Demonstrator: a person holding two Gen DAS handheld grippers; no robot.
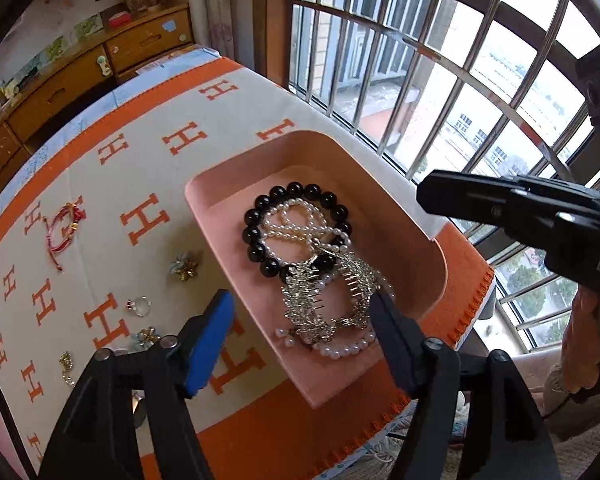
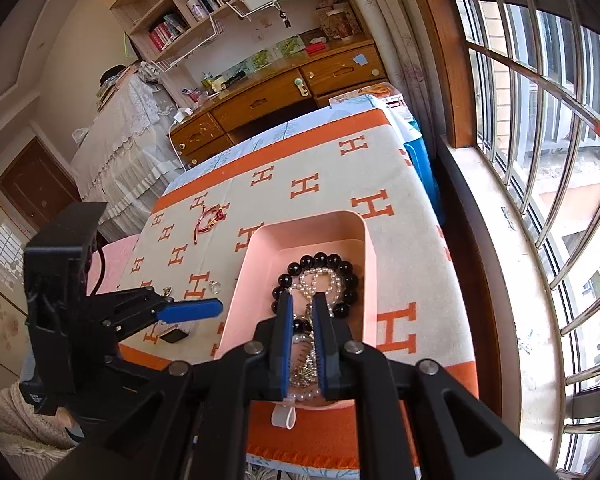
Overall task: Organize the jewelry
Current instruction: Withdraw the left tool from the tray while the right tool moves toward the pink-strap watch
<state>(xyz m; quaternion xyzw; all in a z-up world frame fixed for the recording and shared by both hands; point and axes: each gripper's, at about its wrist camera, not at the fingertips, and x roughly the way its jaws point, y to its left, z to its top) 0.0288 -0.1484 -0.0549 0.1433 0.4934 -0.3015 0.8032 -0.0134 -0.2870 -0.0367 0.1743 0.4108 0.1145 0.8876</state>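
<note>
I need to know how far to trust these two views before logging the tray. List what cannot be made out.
- Right wrist view: the right gripper hides the near jewelry in the pink tray; whether it grips anything is unclear.
- Left wrist view: the left gripper covers part of the silver combs.
- Left wrist view: the small charms on the blanket are too small to identify.

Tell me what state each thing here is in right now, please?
Left hand-held gripper: open, holding nothing.
Right hand-held gripper: nearly shut over the tray, nothing clearly held.
Pink tray: open-topped, holding jewelry.
Black bead bracelet: in the tray.
Pearl strand: heaped inside the bracelet.
Red cord bracelet: loose on the cloth.
Ring: loose on the cloth.
</note>
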